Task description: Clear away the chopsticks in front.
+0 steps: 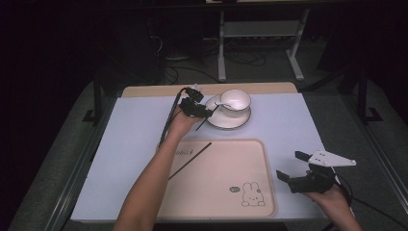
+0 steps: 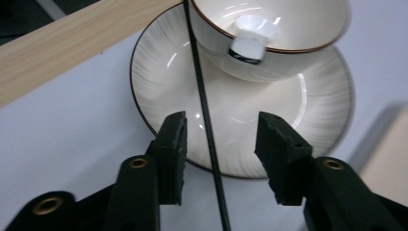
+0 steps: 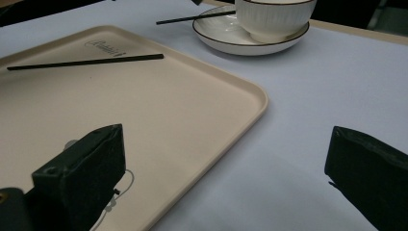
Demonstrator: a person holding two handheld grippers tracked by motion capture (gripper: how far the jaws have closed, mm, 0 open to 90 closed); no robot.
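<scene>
Two black chopsticks show on the table: one lies slantwise on the left part of the cream tray (image 1: pixel 250 149), the other chopstick (image 2: pixel 204 115) runs between the spread jaws of the left gripper (image 1: pixel 201 111), untouched by either, its far end on the saucer (image 1: pixel 214 120). Right of that sits the bowl (image 1: pixel 235 102) on the saucer. Far right and nearer, the right gripper (image 1: pixel 294 166) hovers with jaws wide apart, beside the tray's right edge.
</scene>
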